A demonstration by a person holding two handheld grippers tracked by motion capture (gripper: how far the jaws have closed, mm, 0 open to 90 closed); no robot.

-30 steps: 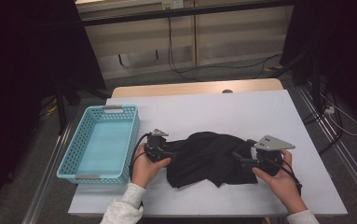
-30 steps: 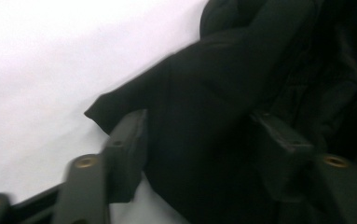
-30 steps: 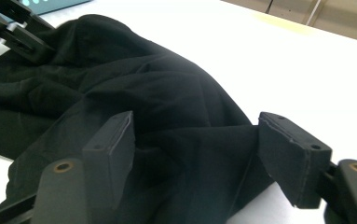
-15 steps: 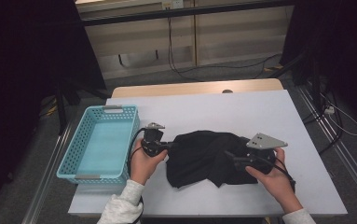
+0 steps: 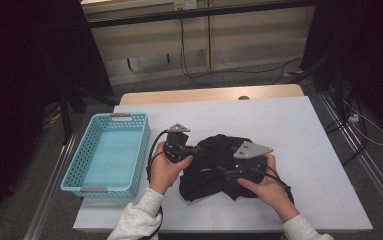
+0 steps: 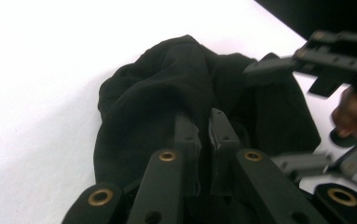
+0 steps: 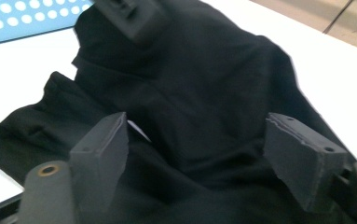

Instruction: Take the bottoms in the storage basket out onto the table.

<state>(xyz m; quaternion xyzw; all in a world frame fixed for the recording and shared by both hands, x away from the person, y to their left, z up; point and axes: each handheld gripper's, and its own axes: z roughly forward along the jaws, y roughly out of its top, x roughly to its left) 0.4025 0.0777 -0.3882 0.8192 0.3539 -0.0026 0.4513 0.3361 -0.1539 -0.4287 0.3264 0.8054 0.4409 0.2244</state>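
A crumpled black cloth (image 5: 214, 162) lies in the middle of the white table (image 5: 299, 125). My left gripper (image 5: 196, 149) is at the cloth's left edge, shut on a fold of it after just closing. In the left gripper view the two pads (image 6: 185, 140) meet with black cloth (image 6: 157, 88) bunched around them. My right gripper (image 5: 224, 172) reaches in from the right over the cloth's near side. Its jaws have just been opening and stand wide apart (image 7: 199, 135), with the cloth (image 7: 204, 84) lying below and between them, untouched by the pads.
A light blue perforated basket (image 5: 106, 152) stands on the table's left side, close to the left hand. A wooden tabletop (image 5: 214, 94) adjoins the far edge. Cables run over the floor behind. Bare white surface spreads to the right of the cloth and beyond it.
The left gripper closed on the cloth's left edge and rose a little with it. The right hand slid left toward the middle, and the cloth is bunched narrower.
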